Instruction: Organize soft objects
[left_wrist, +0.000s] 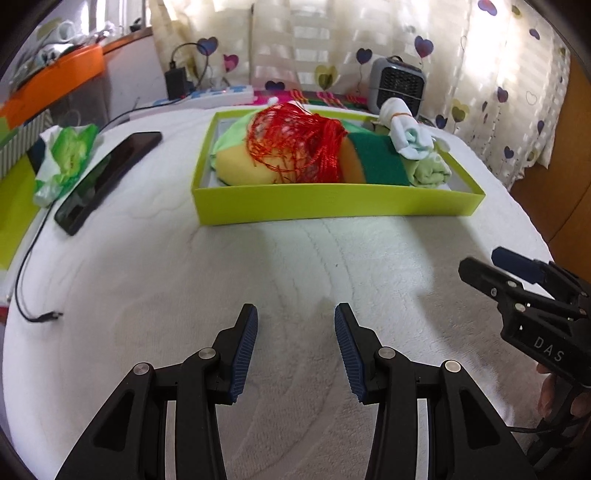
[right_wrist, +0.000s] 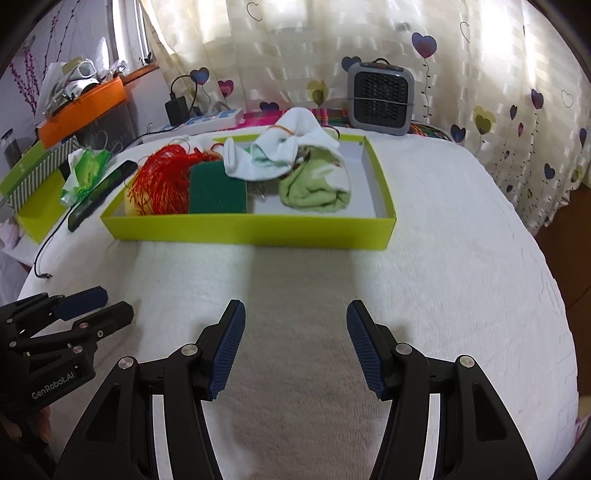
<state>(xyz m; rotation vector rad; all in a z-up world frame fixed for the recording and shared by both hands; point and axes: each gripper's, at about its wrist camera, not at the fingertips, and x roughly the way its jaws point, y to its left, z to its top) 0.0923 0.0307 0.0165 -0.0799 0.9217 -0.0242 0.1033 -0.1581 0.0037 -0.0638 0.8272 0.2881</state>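
A lime green tray (left_wrist: 332, 206) (right_wrist: 255, 230) sits on the white bedspread. It holds a red thread bundle (left_wrist: 299, 140) (right_wrist: 162, 181), a yellow-and-green sponge (left_wrist: 373, 160) (right_wrist: 218, 192), a rolled white sock (left_wrist: 404, 131) (right_wrist: 284, 151), a pale green cloth (left_wrist: 432, 171) (right_wrist: 314, 188) and a yellow soft item (left_wrist: 240, 166). My left gripper (left_wrist: 295, 314) is open and empty, low over the bedspread in front of the tray. My right gripper (right_wrist: 295, 310) is open and empty, beside it to the right. Each gripper shows in the other's view, the right (left_wrist: 484, 266) and the left (right_wrist: 110, 302).
A black phone (left_wrist: 107, 177) (right_wrist: 99, 192) and a green-white crumpled wrapper (left_wrist: 66, 158) (right_wrist: 85, 170) lie left of the tray. A cable end (left_wrist: 48, 315) lies at the left edge. A small grey fan heater (left_wrist: 399, 85) (right_wrist: 380, 98) stands behind the tray by the heart-print curtain.
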